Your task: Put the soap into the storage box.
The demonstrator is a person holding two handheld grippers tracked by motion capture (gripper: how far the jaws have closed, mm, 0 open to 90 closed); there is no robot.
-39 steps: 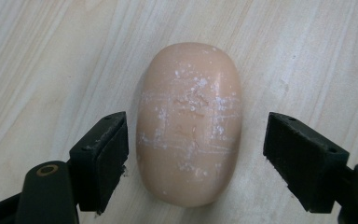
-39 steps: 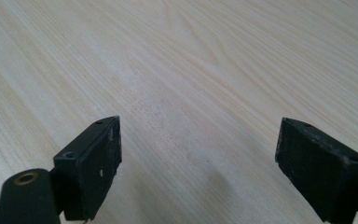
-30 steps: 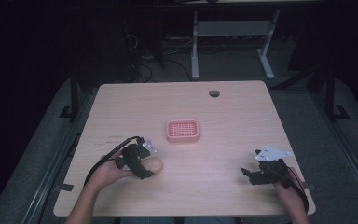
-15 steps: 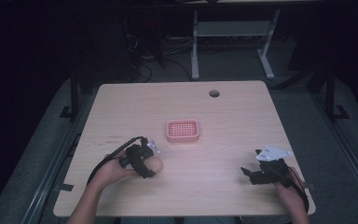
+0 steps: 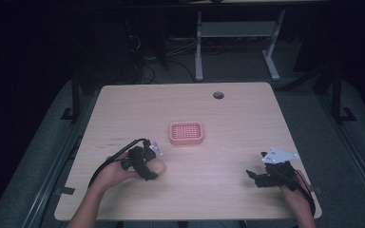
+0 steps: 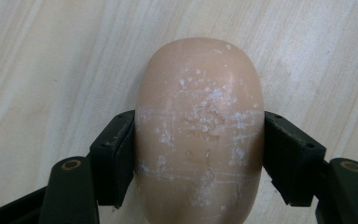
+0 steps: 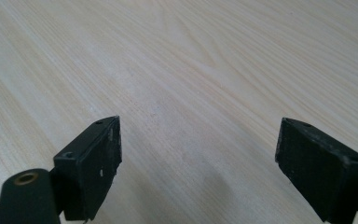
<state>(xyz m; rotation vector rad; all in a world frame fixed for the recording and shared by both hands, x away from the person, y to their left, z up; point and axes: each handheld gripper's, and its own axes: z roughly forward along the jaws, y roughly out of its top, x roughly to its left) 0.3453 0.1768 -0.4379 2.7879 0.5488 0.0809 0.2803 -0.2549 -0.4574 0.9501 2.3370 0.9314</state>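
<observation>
A tan oval bar of soap with white scuffs lies on the wooden table between the black jaws of my left gripper, which press on both of its sides. In the high view the soap pokes out of the left gripper at the front left. A pink slotted soap dish stands empty at the table's middle, beyond the soap. My right gripper rests low at the front right, its jaws wide open over bare wood.
A round cable hole sits near the table's far edge. Desk legs and cables stand on the dark floor behind the table. Black cables trail from both grippers along the forearms.
The left gripper with the soap has shifted slightly toward the front of the table. The right gripper has barely moved.
</observation>
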